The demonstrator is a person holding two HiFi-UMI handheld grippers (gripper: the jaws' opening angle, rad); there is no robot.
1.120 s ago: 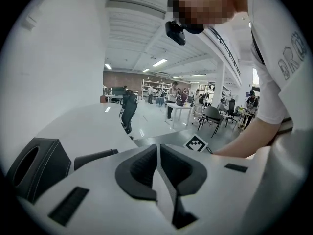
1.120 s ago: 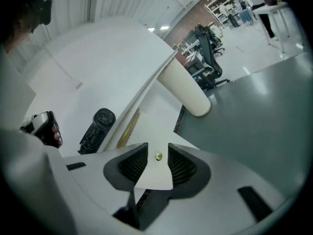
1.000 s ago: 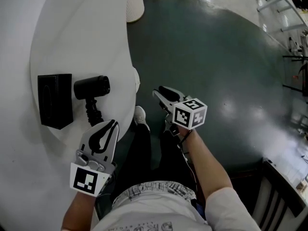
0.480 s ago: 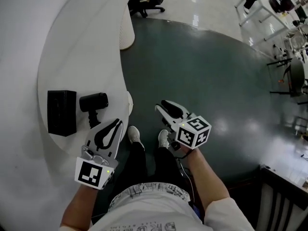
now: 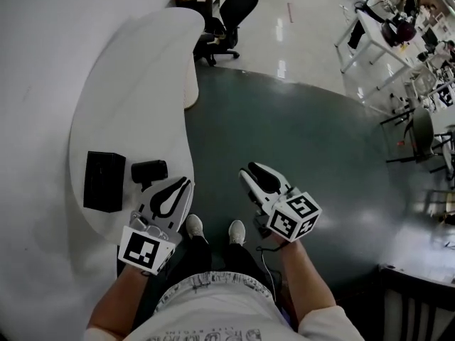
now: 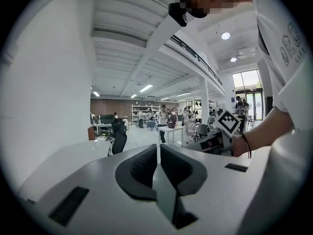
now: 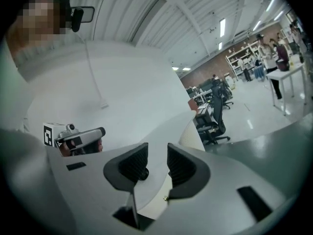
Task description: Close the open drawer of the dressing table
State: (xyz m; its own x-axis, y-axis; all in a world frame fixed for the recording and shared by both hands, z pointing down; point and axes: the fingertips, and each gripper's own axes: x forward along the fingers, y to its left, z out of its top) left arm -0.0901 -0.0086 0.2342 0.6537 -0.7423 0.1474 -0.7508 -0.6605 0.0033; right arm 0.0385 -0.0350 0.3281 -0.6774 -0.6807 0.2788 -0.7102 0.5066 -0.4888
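head view showed the white dressing table [image 5: 128, 84] at left, its drawer hidden beneath it, left gripper [image 5: 186, 182] clenched on nothing, right gripper [image 5: 250, 169] parted and empty beside its near edge; drawer judged rigid, light-sliding, best pushed flat on its front.

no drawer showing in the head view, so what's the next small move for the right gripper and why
Probably swing the right gripper left toward the front edge of the dressing table. It hangs open and empty over the dark floor, apart from the table, and its own view shows a small gold stud, perhaps the drawer's knob, under the tabletop.
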